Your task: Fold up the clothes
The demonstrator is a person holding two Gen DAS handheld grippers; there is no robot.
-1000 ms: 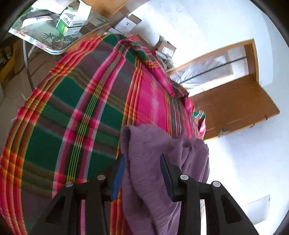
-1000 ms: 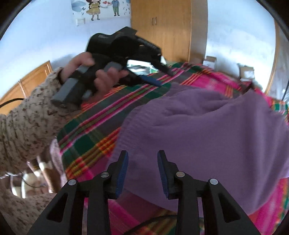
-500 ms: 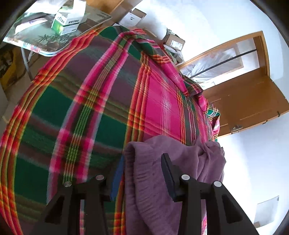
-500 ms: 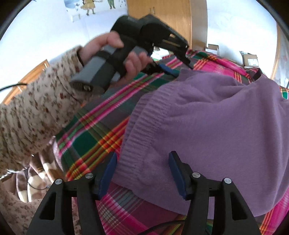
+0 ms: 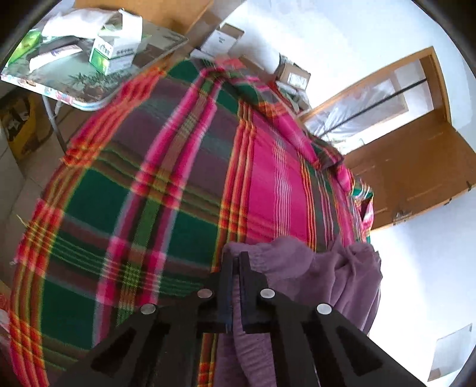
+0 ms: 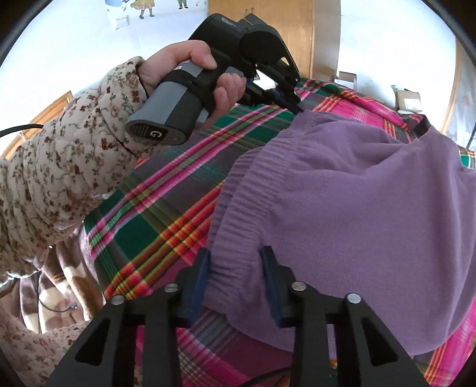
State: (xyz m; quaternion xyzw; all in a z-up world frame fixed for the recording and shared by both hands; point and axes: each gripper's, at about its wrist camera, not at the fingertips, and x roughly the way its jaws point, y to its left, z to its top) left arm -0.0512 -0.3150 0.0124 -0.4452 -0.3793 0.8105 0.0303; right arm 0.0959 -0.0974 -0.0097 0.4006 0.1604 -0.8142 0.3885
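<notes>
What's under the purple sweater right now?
The purple sweater lies on the plaid blanket, which shows all around it. Anything between the two is covered and can't be seen.

Purple sweater, rumpled, on plaid blanket

I see a home bedroom: a bed under a plaid blanket, a wooden wardrobe at the far wall, a children's wall picture, cardboard boxes.

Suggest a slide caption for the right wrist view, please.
Right gripper, jaws open, straddles purple sweater hem on plaid blanket.
</notes>
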